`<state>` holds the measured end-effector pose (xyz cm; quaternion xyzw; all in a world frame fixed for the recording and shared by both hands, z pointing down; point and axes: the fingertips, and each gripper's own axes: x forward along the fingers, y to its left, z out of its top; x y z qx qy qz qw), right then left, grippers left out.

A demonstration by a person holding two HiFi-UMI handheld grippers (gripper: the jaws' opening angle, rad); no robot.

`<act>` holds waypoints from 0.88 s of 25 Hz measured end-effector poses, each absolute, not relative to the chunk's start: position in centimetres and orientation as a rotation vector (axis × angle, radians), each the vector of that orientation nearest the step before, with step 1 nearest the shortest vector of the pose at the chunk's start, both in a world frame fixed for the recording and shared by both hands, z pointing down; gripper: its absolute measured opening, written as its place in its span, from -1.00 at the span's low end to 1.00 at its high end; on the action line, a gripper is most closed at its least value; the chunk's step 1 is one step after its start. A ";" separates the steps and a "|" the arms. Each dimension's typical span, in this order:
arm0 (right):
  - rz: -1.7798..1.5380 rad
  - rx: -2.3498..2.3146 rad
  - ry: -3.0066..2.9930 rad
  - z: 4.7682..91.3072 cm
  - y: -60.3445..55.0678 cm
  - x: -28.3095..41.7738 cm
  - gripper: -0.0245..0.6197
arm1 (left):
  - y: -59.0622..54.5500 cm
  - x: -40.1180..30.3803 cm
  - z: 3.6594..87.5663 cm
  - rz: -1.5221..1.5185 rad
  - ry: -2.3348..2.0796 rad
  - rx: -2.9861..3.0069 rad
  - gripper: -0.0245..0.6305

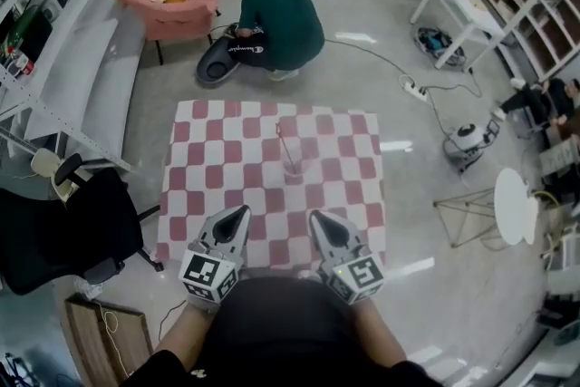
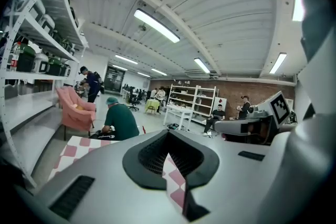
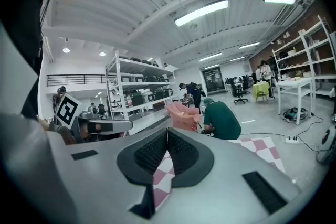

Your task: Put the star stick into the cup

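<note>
Nearest, the left tongs (image 1: 243,211) and the right tongs (image 1: 314,216) are held side by side over the near edge of the checkered bench (image 1: 217,149), each shut with nothing gripped. Farther on, near the bench's middle, the star stick (image 1: 284,143) is seen leaning inside the clear cup (image 1: 292,168). Beyond the bench, a crouching person (image 1: 276,23) is seen on the floor.
</note>
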<state>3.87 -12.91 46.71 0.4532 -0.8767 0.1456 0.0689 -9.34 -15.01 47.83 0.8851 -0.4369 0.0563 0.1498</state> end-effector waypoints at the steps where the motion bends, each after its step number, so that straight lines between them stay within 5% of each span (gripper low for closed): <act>1: 0.436 1.342 -2.651 46.7 -12.8 3.5 -0.87 | -14.4 -9.4 47.5 0.164 -1.261 2.549 -0.80; 22: 0.315 1.074 -2.739 45.4 -10.7 -0.7 -0.88 | -10.1 -11.4 46.3 0.116 -1.272 2.480 -0.80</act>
